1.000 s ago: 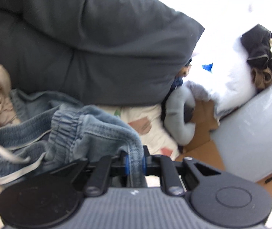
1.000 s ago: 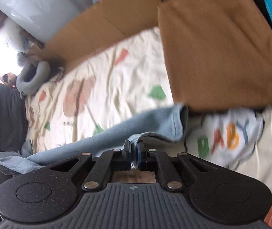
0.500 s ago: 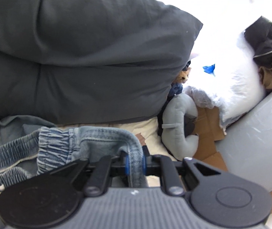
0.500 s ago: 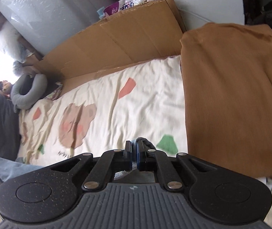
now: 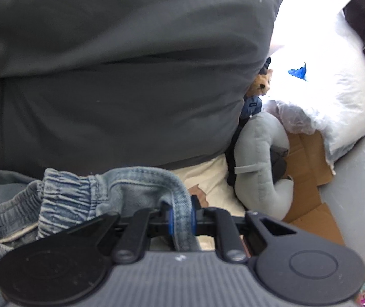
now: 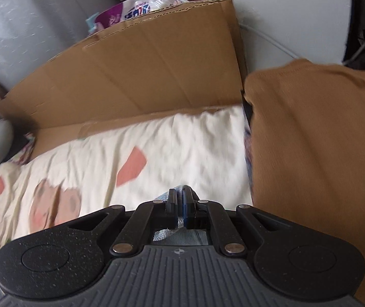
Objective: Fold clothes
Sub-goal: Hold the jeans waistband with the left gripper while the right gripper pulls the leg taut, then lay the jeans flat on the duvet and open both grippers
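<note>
Caught mid-fold on the bed. Left hand-held gripper [image 5: 181, 216] clamped tight on the waistband of the denim shorts [image 5: 85, 194], elastic band bunched off to the left of the jaws and draped over the near edge of the view. Right hand-held gripper [image 6: 181, 206] pinched fully closed on a thin fold of the same light blue denim [image 6: 179, 235], most of the cloth tucked under the tool body, so hard to say which hem or corner that was. Probably the leg end, but not certain from that angle.

Key relation: garment strung between the two grips, long axis running left hand to right hand, neither hand nearer since both already had it. Bulk of the shorts sat on the left side, close up against the big grey cushion [image 5: 110, 76]. Open patch of patterned bedsheet [image 6: 156, 148] lay just beyond the right jaws, with the brown folded garment [image 6: 318, 158] hard on the right and a cardboard flap [image 6: 136, 74] at the far side.

Looked like a carry-over before laying flat. Landing zone narrow, so worth watching the brown pile on the right.
</note>
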